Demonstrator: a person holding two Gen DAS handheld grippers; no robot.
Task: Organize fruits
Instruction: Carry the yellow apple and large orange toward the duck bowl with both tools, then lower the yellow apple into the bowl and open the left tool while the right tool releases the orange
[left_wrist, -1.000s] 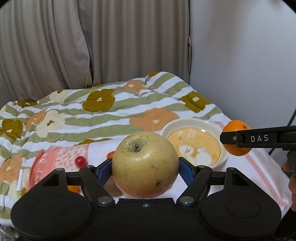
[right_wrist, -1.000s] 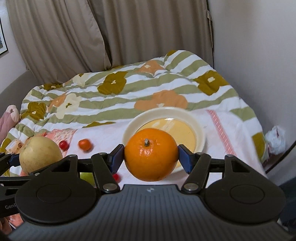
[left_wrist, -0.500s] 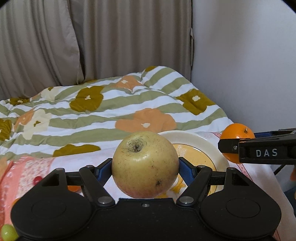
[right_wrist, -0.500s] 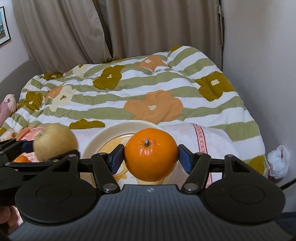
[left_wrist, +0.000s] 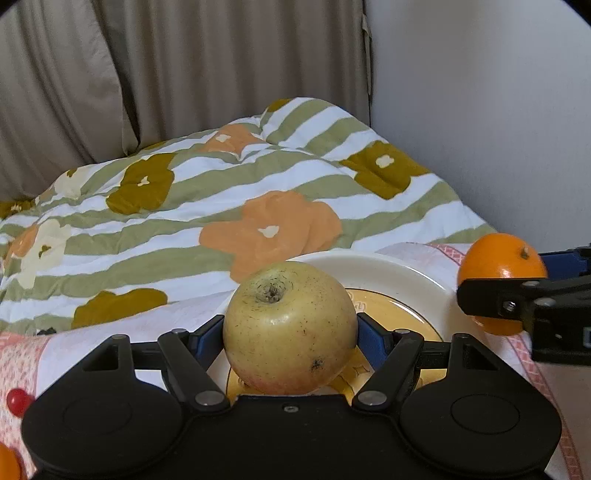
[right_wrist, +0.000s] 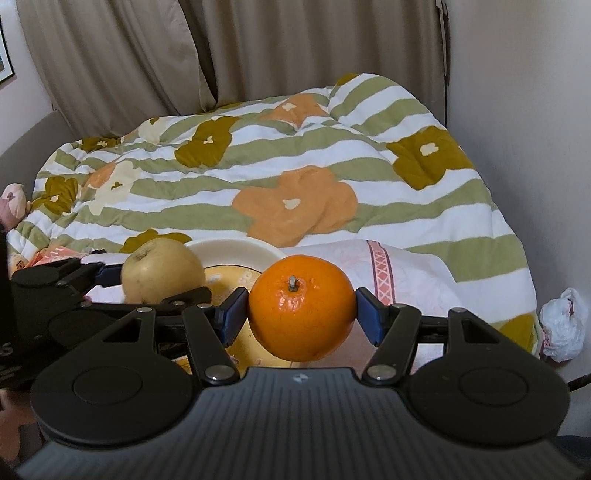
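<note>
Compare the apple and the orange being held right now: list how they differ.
Colour: the apple is pale yellow-green with dark specks; the orange is bright, glossy orange.
Size: the apple looks somewhat larger than the orange.
Holder: the apple sits in the left gripper, the orange in the right gripper.
Top: the apple shows a sunken, dry stem pit; the orange shows a small raised stem nub.
Shared: both are round, clamped stem-up, held over the plate.
</note>
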